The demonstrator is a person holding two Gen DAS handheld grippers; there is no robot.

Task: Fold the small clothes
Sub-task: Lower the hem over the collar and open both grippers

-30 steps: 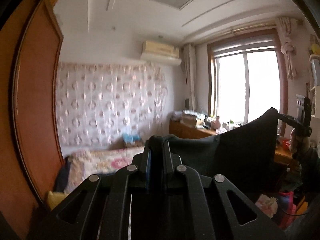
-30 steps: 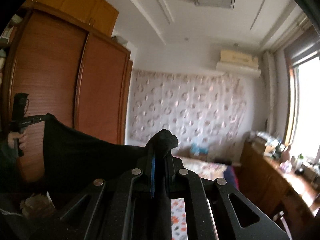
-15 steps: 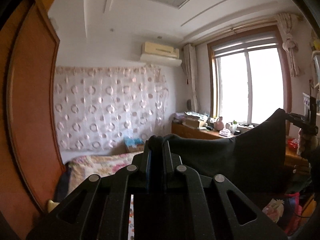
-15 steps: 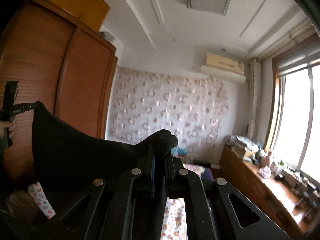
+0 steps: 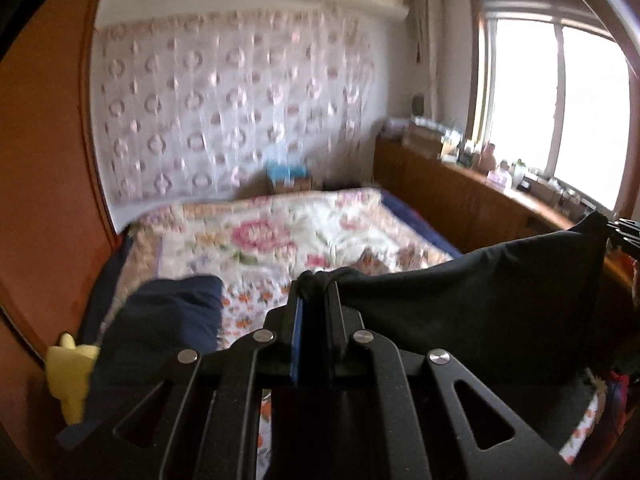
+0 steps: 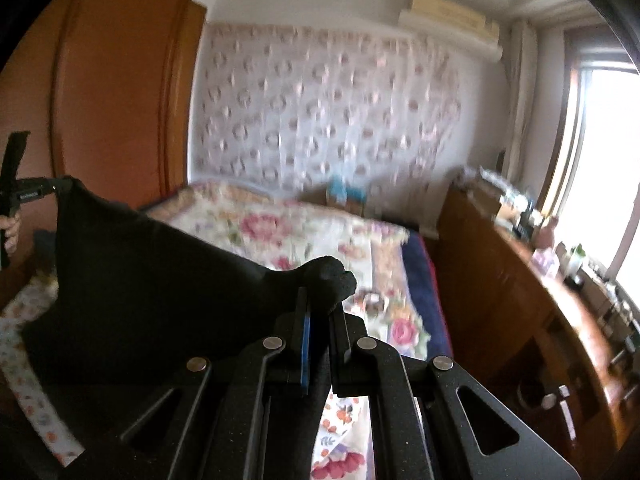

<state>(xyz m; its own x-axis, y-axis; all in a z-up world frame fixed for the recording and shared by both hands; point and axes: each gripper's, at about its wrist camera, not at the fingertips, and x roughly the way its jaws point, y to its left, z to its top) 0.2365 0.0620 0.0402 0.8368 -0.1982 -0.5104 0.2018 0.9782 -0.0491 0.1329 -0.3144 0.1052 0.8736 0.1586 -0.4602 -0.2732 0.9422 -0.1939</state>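
Note:
A black garment [image 5: 480, 304] hangs stretched in the air between my two grippers, above a bed. My left gripper [image 5: 314, 292] is shut on one bunched corner of it. The cloth runs right to the other corner, pinched by my right gripper [image 5: 618, 230] at the frame's edge. In the right wrist view my right gripper [image 6: 324, 292] is shut on its bunched corner of the black garment [image 6: 152, 280]. There the cloth spreads left to my left gripper [image 6: 60, 186], held by a hand [image 6: 12, 230].
A bed with a floral quilt [image 5: 288, 236] lies below and ahead. A folded navy cloth [image 5: 160, 332] and a yellow toy [image 5: 70, 376] sit at its left side. A wooden wardrobe [image 6: 120, 92] stands left; a cluttered wooden counter [image 6: 540, 280] runs under the window on the right.
Both grippers have swung downward and forward with the black garment still stretched between them. The ceiling has left the views and the bed now fills their middle.

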